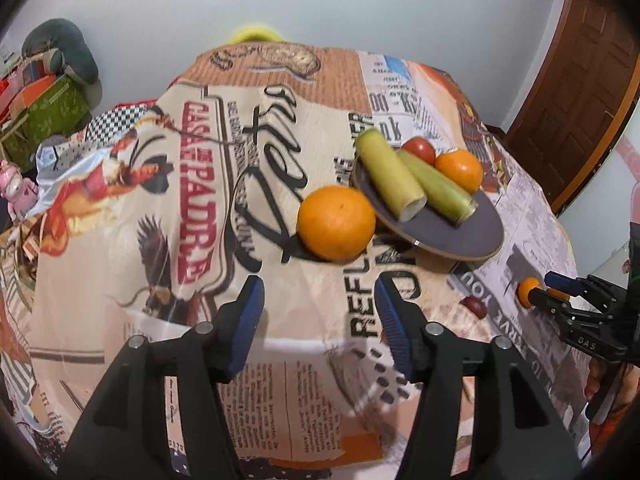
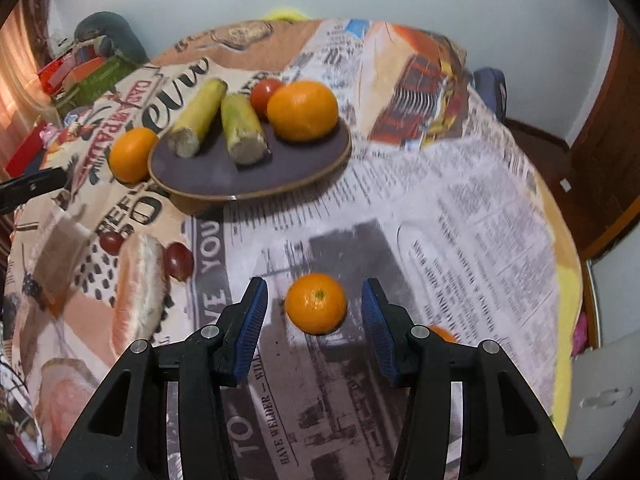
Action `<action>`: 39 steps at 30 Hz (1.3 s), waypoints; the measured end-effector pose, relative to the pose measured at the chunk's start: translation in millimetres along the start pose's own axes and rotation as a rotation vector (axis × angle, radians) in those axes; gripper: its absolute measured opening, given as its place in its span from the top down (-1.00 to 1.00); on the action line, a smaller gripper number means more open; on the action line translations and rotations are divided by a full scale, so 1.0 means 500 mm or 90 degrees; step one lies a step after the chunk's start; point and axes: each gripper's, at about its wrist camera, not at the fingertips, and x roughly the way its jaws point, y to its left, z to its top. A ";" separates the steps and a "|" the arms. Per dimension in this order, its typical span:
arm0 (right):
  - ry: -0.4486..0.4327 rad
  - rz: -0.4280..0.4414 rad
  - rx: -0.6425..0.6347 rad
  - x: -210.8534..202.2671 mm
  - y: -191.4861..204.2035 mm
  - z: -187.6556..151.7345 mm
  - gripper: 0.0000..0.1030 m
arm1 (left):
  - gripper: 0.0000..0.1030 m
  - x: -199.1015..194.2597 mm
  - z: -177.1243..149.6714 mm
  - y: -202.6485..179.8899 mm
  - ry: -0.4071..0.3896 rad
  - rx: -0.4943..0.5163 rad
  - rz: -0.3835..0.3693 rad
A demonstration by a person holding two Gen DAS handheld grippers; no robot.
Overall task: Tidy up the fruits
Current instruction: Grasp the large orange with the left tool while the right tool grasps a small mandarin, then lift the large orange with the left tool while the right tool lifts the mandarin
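Observation:
My left gripper point(image 1: 319, 292) is open above the printed cloth with nothing between its fingers. A large orange point(image 1: 336, 222) lies just ahead of it, against the dark plate point(image 1: 452, 232). The plate holds two corn pieces point(image 1: 390, 176), a tomato point(image 1: 419, 150) and another orange point(image 1: 459, 170). My right gripper point(image 2: 315, 292) is open, its blue pads either side of a small orange point(image 2: 316, 304), with a gap on both sides. A further orange point(image 2: 442, 334) peeks out behind its right finger. Two dark red fruits point(image 2: 179, 260) lie left of it.
The round table is covered by a newspaper-print cloth point(image 2: 460, 220) and drops off at the right edge. A wooden door point(image 1: 580, 80) stands at the right. Boxes and cushions point(image 1: 48, 92) and a pink toy point(image 1: 18, 190) crowd the left side.

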 end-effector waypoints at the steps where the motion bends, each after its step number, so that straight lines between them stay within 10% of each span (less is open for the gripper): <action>1: 0.005 0.005 0.005 0.006 -0.002 -0.002 0.12 | -0.18 0.005 -0.004 0.003 0.004 -0.002 0.000; 7: 0.025 0.005 -0.004 0.024 0.002 -0.015 0.38 | -0.24 0.047 -0.010 0.018 0.036 -0.019 -0.007; 39: -0.054 0.049 0.017 0.015 -0.022 0.069 0.38 | -0.22 0.176 0.072 -0.018 0.034 -0.013 -0.020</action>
